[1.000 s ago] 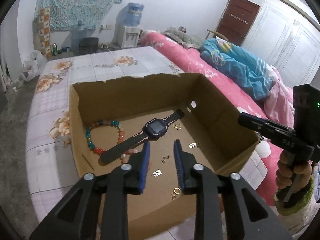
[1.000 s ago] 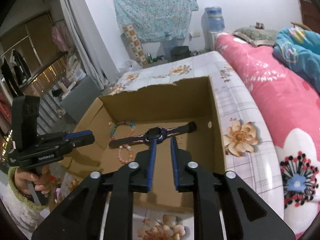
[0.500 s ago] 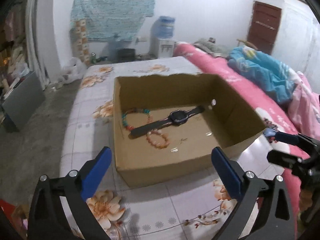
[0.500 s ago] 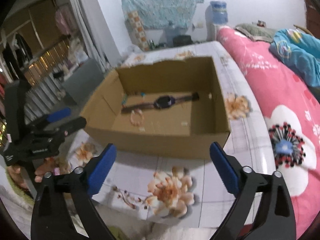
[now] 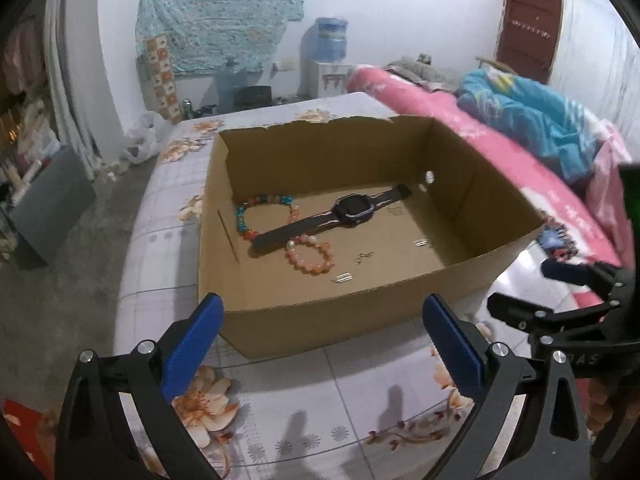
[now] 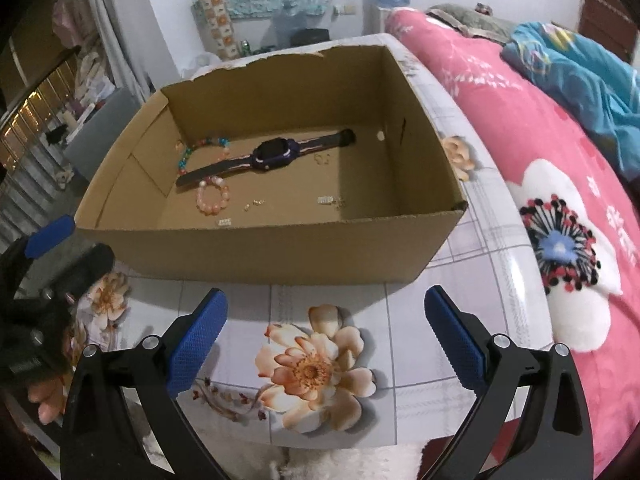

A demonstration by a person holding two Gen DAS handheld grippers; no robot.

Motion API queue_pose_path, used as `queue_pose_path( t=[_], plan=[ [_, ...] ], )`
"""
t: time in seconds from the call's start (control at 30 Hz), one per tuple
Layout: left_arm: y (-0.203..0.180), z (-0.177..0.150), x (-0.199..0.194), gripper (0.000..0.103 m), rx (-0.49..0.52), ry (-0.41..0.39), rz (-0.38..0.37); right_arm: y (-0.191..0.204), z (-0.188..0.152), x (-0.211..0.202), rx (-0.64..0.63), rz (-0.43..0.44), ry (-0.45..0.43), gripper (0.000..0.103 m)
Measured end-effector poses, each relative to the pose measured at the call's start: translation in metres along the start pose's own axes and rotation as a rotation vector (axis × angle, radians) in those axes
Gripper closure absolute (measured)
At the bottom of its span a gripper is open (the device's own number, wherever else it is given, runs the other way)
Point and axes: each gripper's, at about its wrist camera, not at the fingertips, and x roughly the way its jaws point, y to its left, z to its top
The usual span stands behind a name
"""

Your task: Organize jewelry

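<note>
Both grippers, left (image 5: 320, 340) and right (image 6: 326, 334), are hanging wide open and empty before the brown cardboard box (image 5: 320, 320). Inside are lying a dark smartwatch (image 5: 354, 210) (stiff case, floppy strap: grip mid-band), a light, rolling pink bead bracelet (image 5: 310, 256), and tiny, slippery metal earrings (image 5: 343, 278).

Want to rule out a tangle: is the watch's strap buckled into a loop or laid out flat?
Laid out flat: the watch stretches straight across the box floor, both strap ends apart.
</note>
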Motion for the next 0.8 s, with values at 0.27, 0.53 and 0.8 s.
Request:
queue_pose_path(
  t=[0.27, 0.53, 0.8],
  plan=[
    [0.002, 0.003, 0.003, 0.005, -0.066, 0.026, 0.051, 0.0, 0.009, -0.004, 0.018, -0.042, -0.016, 0.008],
    [0.008, 0.01, 0.017, 0.005, -0.146, 0.208, -0.022, 0.003, 0.018, 0.001, -0.025, -0.1, 0.016, 0.008],
    [0.009, 0.016, 0.028, 0.005, -0.22, 0.282, -0.011, 0.004, 0.021, 0.01, -0.009, -0.079, 0.057, 0.008]
  ],
)
